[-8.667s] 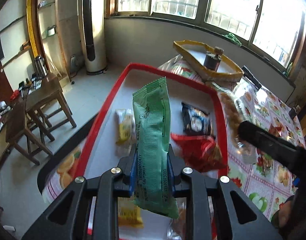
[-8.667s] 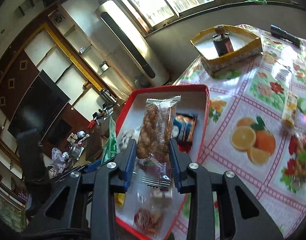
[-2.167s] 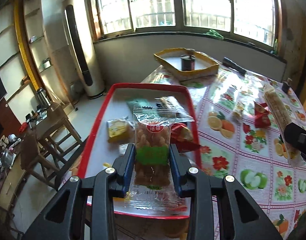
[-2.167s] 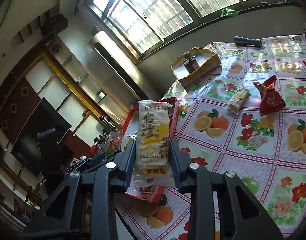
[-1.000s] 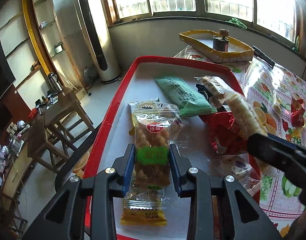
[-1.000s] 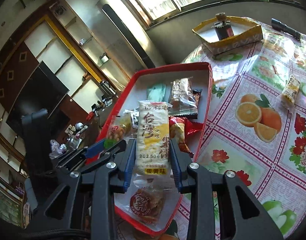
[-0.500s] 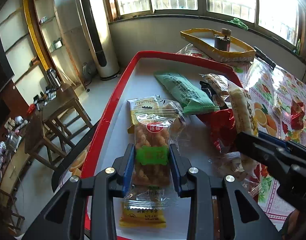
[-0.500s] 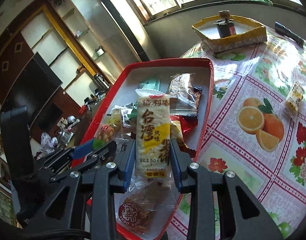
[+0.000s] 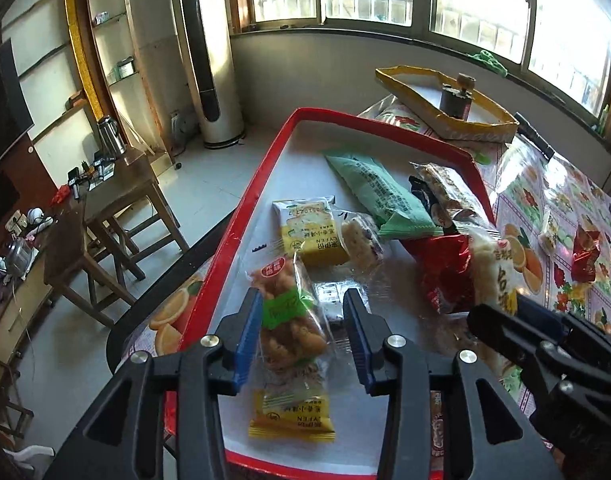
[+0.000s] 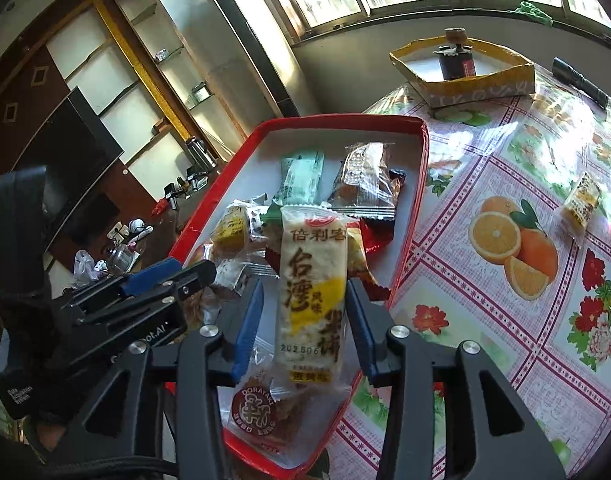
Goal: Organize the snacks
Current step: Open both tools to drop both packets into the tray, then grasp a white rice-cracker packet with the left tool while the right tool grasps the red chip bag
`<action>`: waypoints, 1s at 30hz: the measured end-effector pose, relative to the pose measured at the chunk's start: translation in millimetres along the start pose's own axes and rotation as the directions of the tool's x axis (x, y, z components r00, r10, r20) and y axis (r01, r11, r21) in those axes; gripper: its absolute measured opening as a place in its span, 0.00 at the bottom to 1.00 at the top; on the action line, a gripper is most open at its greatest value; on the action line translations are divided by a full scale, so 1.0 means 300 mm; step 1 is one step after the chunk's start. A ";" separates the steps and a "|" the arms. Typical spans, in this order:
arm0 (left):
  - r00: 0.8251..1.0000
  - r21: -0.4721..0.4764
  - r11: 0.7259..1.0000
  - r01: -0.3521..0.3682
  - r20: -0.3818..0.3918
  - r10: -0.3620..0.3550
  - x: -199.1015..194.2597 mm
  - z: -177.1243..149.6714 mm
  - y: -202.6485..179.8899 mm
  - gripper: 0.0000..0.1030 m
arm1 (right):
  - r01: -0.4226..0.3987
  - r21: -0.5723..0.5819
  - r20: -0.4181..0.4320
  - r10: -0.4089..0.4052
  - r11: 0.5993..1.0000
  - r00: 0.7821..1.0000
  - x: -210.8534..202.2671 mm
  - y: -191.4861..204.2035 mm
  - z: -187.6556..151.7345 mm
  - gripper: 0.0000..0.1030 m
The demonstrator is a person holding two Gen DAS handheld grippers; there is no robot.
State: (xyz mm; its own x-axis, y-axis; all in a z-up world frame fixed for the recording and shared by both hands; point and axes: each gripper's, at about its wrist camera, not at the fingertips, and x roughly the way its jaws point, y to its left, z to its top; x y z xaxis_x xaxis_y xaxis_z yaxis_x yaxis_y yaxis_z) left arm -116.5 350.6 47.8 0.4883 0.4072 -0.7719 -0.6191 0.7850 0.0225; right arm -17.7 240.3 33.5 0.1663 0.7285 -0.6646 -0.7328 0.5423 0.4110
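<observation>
A red-rimmed tray (image 9: 241, 208) (image 10: 409, 236) holds several snack packets. My left gripper (image 9: 301, 316) is open; the clear packet of brown twists with a green label (image 9: 285, 312) lies loose between its fingers on the tray. My right gripper (image 10: 305, 312) is open wide around a white and yellow rice cracker packet (image 10: 311, 288), which leans over the tray's near right side and also shows in the left wrist view (image 9: 493, 268). A green packet (image 9: 377, 192), a yellow packet (image 9: 309, 232) and a red packet (image 9: 445, 268) lie in the tray.
On the fruit-print tablecloth (image 10: 505, 240) lie a small yellow snack (image 10: 581, 200) and a red packet (image 9: 585, 254). A yellow cardboard box with a dark jar (image 10: 461, 68) stands at the back, next to a black torch (image 10: 577, 80). Wooden stools (image 9: 105, 232) stand left of the table.
Both grippers have opened within the last half second. The twist packet has dropped and tilted left on the tray; the rice cracker packet now stands free between the right fingers.
</observation>
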 end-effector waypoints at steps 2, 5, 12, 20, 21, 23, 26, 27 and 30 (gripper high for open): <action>1.000 -0.001 1.000 0.005 0.007 -0.005 -0.015 0.001 -0.001 0.41 | -0.014 0.006 -0.002 0.014 1.000 1.000 -0.008 0.004 -0.007 0.43; 1.000 -0.005 1.000 0.007 0.026 -0.007 -0.039 0.006 -0.004 0.42 | -0.041 0.006 -0.003 0.041 0.999 0.999 -0.029 0.014 -0.024 0.47; 0.999 -0.024 0.999 0.022 0.050 -0.021 -0.086 0.021 -0.006 0.47 | -0.082 0.006 0.048 0.082 0.997 0.996 -0.109 0.011 -0.045 0.54; 0.993 0.043 0.995 0.086 0.077 -0.090 -0.152 0.029 -0.141 0.49 | 0.027 0.085 0.134 -0.039 0.996 0.990 -0.272 -0.126 -0.075 0.55; 0.991 0.056 0.994 0.097 0.082 -0.102 -0.161 0.028 -0.164 0.50 | 0.048 0.106 0.142 -0.063 0.993 0.988 -0.293 -0.155 -0.084 0.56; 0.987 0.085 0.988 0.129 0.084 -0.136 -0.179 0.028 -0.223 0.51 | 0.092 0.173 0.147 -0.118 0.981 0.982 -0.338 -0.238 -0.108 0.56; 0.980 0.126 0.977 0.171 0.081 -0.182 -0.203 0.020 -0.299 0.51 | 0.131 0.253 0.153 -0.174 0.958 0.973 -0.398 -0.350 -0.140 0.56; 0.978 0.139 0.974 0.178 0.080 -0.190 -0.209 0.017 -0.321 0.51 | 0.148 0.273 0.153 -0.195 0.951 0.969 -0.417 -0.378 -0.149 0.56; 0.973 0.181 0.961 0.209 0.062 -0.223 -0.215 0.003 -0.397 0.53 | 0.186 0.312 0.153 -0.243 0.932 0.958 -0.470 -0.446 -0.179 0.56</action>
State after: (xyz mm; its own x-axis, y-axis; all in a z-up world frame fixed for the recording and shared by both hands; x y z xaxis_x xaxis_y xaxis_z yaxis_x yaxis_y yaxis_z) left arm -73.8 231.4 95.3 0.6515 0.2501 -0.7163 -0.3816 0.9240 -0.0245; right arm 21.4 42.7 38.7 0.4384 0.6303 -0.6407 -0.4462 0.7714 0.4536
